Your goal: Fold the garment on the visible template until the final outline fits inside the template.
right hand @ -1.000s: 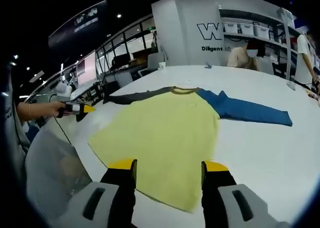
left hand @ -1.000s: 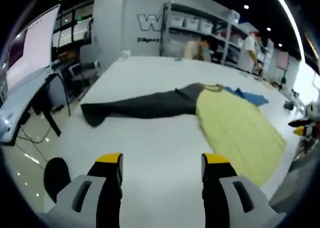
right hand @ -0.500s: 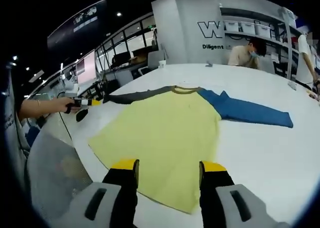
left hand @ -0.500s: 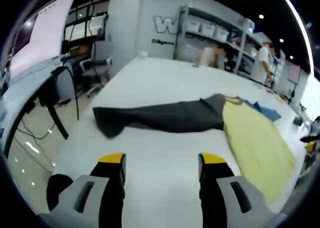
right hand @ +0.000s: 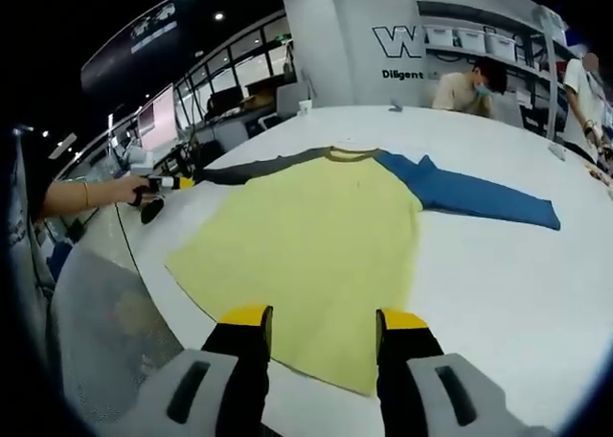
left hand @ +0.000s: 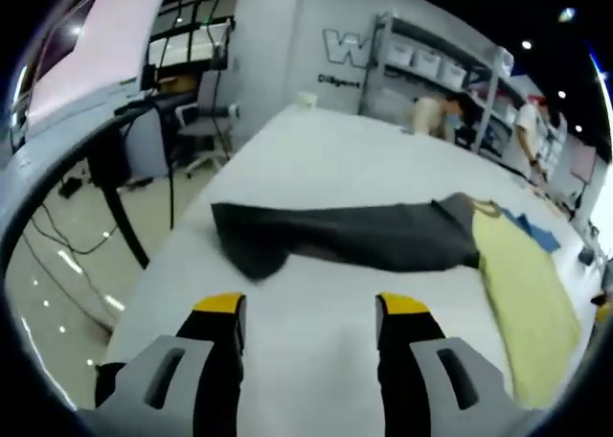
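A wide white table [right hand: 498, 264] stands in a workshop with shelves [right hand: 479, 44] of bins along the back wall, desks [left hand: 86, 121] to one side and 2 people [right hand: 469, 82] at the far end. The shirt [right hand: 316, 245] lies flat on the table, yellow body with 1 grey sleeve [left hand: 354, 236] and 1 blue sleeve [right hand: 479, 197] spread out. The left gripper [left hand: 308, 308] hovers open and empty just short of the grey cuff, and the right gripper [right hand: 321, 317] hovers open and empty over the yellow hem.

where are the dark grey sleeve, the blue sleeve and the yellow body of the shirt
dark grey long sleeve [left hand: 335, 236], left gripper view, mid-length of the sleeve
blue long sleeve [right hand: 469, 195], right gripper view, middle of the sleeve
yellow shirt body [right hand: 316, 245], right gripper view, centre of the front panel
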Tool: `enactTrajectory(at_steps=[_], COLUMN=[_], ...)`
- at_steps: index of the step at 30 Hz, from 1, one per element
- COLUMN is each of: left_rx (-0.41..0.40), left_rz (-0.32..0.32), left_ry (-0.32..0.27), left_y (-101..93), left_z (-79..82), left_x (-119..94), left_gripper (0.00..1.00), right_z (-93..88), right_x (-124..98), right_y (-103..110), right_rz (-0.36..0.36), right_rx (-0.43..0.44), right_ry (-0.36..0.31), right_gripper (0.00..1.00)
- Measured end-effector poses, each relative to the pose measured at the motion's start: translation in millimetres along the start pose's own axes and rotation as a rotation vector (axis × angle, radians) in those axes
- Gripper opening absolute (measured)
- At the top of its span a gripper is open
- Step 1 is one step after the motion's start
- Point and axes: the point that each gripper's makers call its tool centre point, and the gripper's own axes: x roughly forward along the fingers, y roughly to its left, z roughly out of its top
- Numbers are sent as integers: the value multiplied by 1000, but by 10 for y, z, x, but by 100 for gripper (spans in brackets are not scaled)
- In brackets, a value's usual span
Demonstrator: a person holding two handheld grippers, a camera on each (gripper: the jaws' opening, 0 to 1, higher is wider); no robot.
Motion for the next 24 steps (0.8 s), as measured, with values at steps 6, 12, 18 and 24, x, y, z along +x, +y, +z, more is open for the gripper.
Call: enactTrajectory(at_steps=[6, 12, 18, 24], left_rx=[-45, -71, -140, -67], left_rz=[44, 100, 99, 111], left_ry=[-10, -17, -39, 22], left_y=[171, 457, 607, 649], left_z=[39, 25, 97, 70], left_x=[89, 229, 433, 497], left_gripper=[47, 43, 17, 1], right_z=[-4, -27, -1, -6], right_x=[18, 35, 16, -13], right_y=[25, 4, -89, -172], right_rz=[-4, -16, -32, -47], right_rx=[-5, -15, 19, 25], right_ry=[20, 48, 43, 53], right_gripper=[38, 35, 34, 31])
